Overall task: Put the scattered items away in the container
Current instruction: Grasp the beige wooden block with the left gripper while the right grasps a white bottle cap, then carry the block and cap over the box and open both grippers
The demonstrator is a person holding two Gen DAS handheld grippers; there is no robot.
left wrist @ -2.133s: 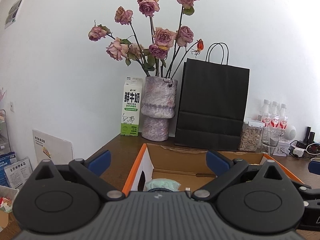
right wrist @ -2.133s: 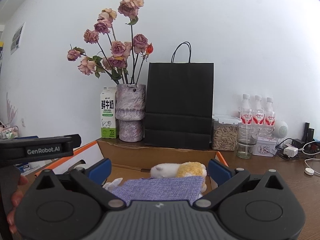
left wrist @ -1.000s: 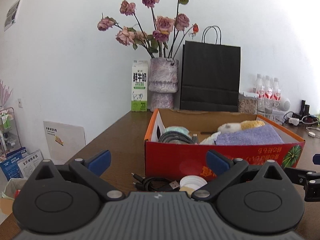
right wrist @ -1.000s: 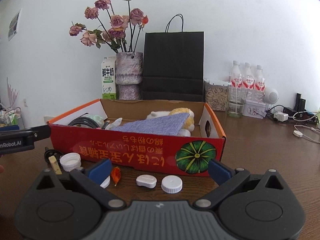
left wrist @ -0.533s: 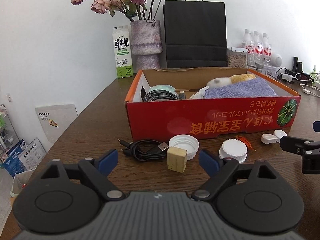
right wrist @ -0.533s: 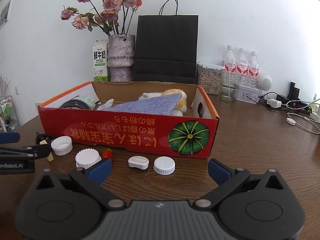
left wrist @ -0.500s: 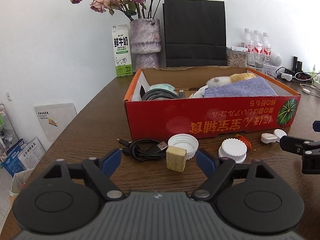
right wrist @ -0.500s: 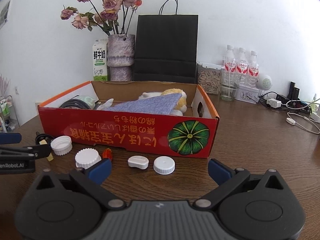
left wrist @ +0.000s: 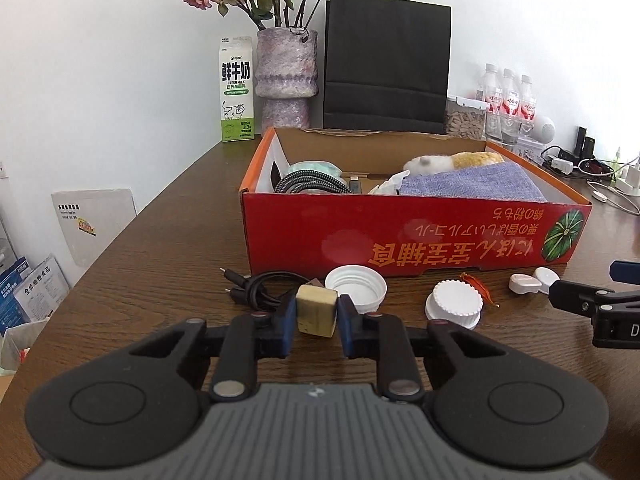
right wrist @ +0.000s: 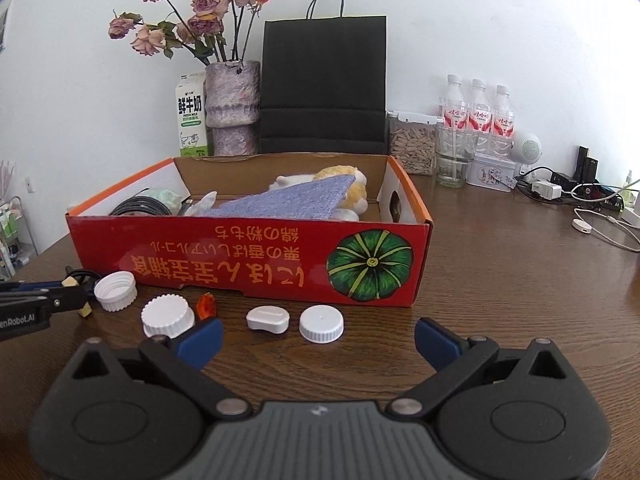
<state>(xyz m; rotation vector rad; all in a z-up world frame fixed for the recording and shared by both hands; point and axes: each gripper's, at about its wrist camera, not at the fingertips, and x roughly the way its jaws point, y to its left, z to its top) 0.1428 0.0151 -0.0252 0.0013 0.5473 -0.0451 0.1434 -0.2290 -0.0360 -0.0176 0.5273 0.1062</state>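
1. We see the left gripper [left wrist: 317, 318] low over the wooden table [left wrist: 168, 248]. Its jaws are closing, and the tan block [left wrist: 316, 315] sits between the blue pads; they look to touch its sides.
2. The right gripper [right wrist: 318, 338] has its jaws spread wide with nothing between them. It hovers above bare table in front of the box.
3. The red cardboard box [right wrist: 248, 258] stands mid-table with its long front wall facing us. There is open wood to its right, up to the cables [right wrist: 600, 224] near the right edge.
4. The left table edge runs close by the box's left end, with the floor below it.
5. Along the front wall lie an open white cap [left wrist: 356, 285], a ribbed white lid [right wrist: 168, 316], a small orange piece [right wrist: 207, 304], a white oblong case [right wrist: 267, 319], a white round cap [right wrist: 321, 323] and a black cable coil [left wrist: 260, 292].
6. The tan block is just in front of the open white cap, near the cable coil.
7. Inside the box are a braided cable [left wrist: 308, 186], a purple cloth [right wrist: 288, 200] and a plush toy [right wrist: 340, 178] under it.
8. Behind the box are a vase [right wrist: 232, 108], a black bag [right wrist: 324, 84], a milk carton [right wrist: 192, 120] and bottles [right wrist: 476, 116].
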